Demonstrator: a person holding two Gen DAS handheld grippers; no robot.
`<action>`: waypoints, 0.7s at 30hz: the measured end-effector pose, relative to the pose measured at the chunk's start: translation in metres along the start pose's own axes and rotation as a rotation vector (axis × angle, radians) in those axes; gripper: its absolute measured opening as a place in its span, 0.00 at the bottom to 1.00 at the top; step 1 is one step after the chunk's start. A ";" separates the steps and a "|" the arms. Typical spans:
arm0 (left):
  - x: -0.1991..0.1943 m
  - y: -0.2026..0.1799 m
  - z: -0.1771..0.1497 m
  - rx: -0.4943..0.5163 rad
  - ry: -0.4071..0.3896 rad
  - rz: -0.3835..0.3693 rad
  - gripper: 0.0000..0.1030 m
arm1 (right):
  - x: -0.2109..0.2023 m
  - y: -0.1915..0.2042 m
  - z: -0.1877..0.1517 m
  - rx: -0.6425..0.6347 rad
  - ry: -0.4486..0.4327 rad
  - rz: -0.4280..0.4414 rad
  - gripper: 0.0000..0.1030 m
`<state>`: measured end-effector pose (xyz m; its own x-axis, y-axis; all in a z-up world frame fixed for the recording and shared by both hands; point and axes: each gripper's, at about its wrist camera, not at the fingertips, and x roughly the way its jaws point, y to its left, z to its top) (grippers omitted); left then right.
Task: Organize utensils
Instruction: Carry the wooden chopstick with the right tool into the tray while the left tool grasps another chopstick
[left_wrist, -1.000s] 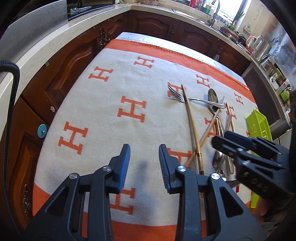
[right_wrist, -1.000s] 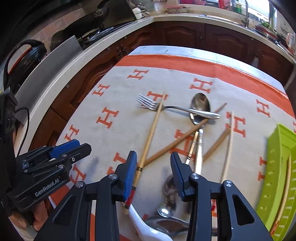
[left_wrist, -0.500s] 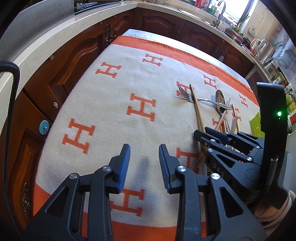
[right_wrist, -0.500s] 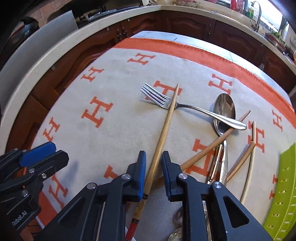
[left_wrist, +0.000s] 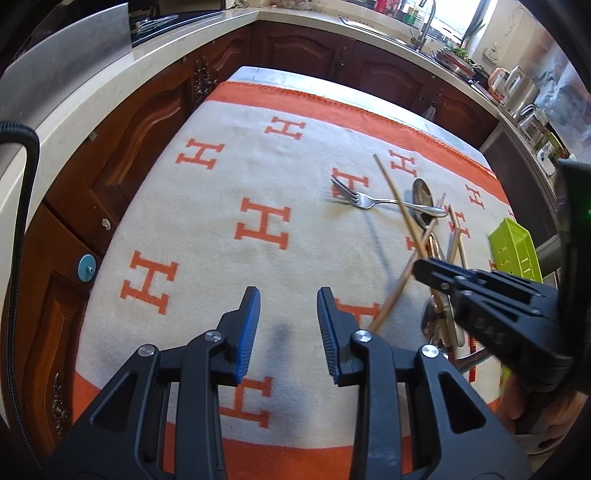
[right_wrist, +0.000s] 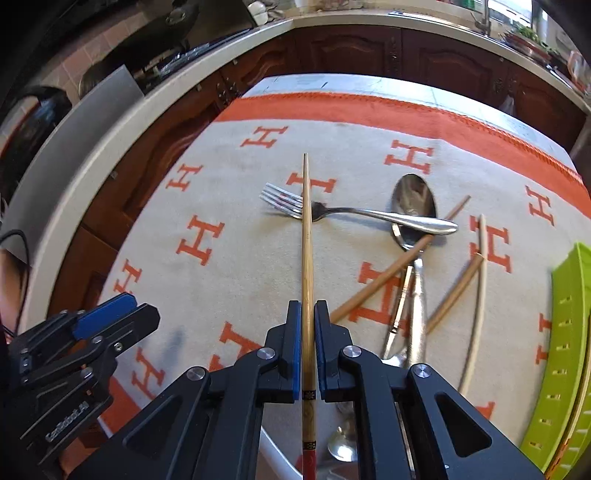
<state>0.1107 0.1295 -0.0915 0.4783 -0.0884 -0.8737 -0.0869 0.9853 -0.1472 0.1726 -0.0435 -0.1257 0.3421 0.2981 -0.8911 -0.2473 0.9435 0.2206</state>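
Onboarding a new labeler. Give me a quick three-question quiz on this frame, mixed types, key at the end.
1. True or false: the right gripper is shut on a chopstick.
2. What crosses the spoon bowl? A) fork handle B) knife C) ladle
3. Fill in: the left gripper, jaws apart, holds ____.

Key: 1 true; 2 A; 3 nothing.
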 end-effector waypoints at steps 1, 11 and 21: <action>-0.001 -0.004 0.001 0.009 0.000 0.002 0.28 | -0.007 -0.004 -0.001 0.010 -0.010 0.006 0.06; 0.007 -0.034 0.008 0.073 0.055 -0.127 0.28 | -0.079 -0.053 -0.021 0.105 -0.119 0.030 0.06; 0.051 -0.082 0.020 0.191 0.143 -0.246 0.33 | -0.130 -0.140 -0.056 0.270 -0.205 -0.036 0.06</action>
<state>0.1598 0.0469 -0.1149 0.3362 -0.3332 -0.8809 0.1872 0.9403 -0.2842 0.1117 -0.2223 -0.0628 0.5278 0.2610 -0.8083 0.0081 0.9500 0.3121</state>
